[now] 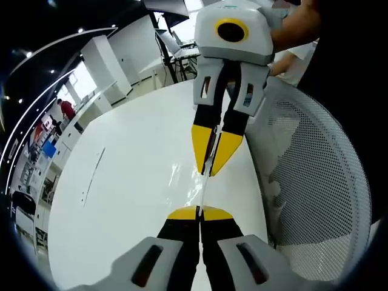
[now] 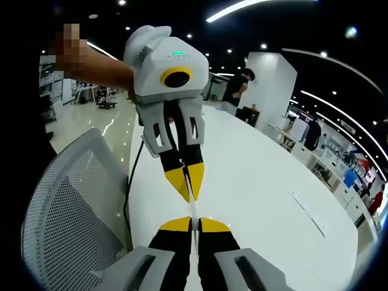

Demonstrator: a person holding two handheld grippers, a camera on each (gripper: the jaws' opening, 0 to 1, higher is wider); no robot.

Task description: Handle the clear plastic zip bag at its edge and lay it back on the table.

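Both grippers' fingers (image 1: 200, 213) pinch the zip bag's (image 1: 205, 188) opposite edges.

we barely make out the clear plastic zip bag (image 1: 205, 182), a thin edge-on strip between the tongs; its full outline stays unreadable to us.

Both grippers, left (image 1: 199, 213) and right (image 2: 194, 225), have yellow-tipped black jaws on pale grey bodies with yellow-ringed lenses; the sleeve seems dark.
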